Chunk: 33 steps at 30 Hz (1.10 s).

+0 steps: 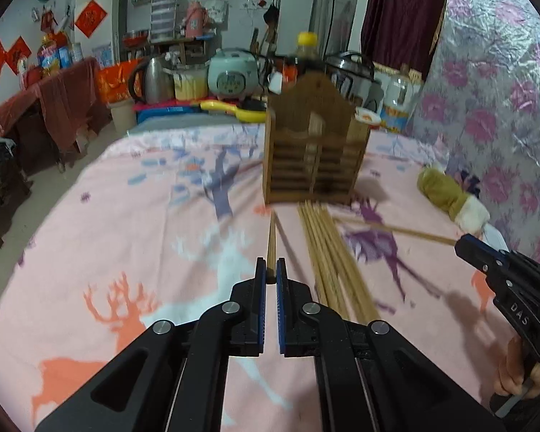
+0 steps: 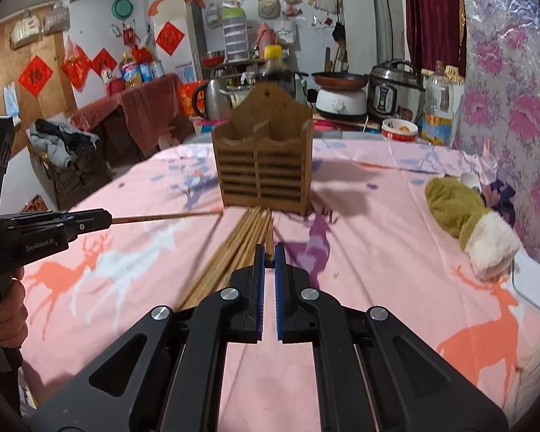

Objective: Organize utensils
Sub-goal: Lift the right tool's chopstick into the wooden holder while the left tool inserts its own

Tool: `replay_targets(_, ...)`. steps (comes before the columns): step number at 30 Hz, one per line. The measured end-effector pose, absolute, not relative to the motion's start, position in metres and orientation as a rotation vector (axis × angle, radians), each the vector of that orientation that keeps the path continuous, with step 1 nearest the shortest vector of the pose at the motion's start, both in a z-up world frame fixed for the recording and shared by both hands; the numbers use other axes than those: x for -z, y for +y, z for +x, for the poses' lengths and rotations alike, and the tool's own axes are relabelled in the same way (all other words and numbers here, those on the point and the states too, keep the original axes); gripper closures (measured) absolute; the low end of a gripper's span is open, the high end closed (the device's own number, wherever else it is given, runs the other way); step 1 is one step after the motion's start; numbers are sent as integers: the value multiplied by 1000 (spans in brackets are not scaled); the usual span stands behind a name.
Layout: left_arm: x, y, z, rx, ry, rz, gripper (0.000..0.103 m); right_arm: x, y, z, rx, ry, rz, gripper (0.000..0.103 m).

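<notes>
A brown wooden slatted utensil holder point(image 1: 315, 144) stands upright on the pink deer-print cloth; it also shows in the right wrist view point(image 2: 264, 169). A bundle of wooden chopsticks point(image 1: 333, 259) lies on the cloth in front of it, also in the right wrist view point(image 2: 234, 252). My left gripper point(image 1: 270, 270) is shut on one chopstick point(image 1: 271, 241) pointing toward the holder. My right gripper point(image 2: 269, 255) is shut on another chopstick point(image 2: 269, 241); from the left wrist view that chopstick point(image 1: 396, 229) sticks out of it toward the bundle.
An olive and white glove point(image 2: 464, 216) lies on the cloth at the right, near the flowered wall covering point(image 2: 514, 108). Behind the holder stand a dark bottle point(image 2: 275, 68), a kettle point(image 2: 212, 99), cookers and a bowl point(image 2: 399, 130).
</notes>
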State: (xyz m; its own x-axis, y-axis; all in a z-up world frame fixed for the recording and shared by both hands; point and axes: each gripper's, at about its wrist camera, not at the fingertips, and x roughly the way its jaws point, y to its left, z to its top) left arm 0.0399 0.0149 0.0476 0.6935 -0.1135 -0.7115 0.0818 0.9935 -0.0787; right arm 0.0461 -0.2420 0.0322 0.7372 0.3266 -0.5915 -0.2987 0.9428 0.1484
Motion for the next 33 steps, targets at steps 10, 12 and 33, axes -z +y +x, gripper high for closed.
replay_targets(10, -121, -5, 75, 118, 725, -37, 97, -95, -228, 64, -346, 542, 20, 97)
replay_targets(12, -137, -8, 78, 114, 693, -38, 97, -110, -223, 66, -341, 505, 5, 97)
replay_targets(33, -163, -51, 184, 5, 451, -47, 94, -126, -209, 147, -307, 565, 28, 97)
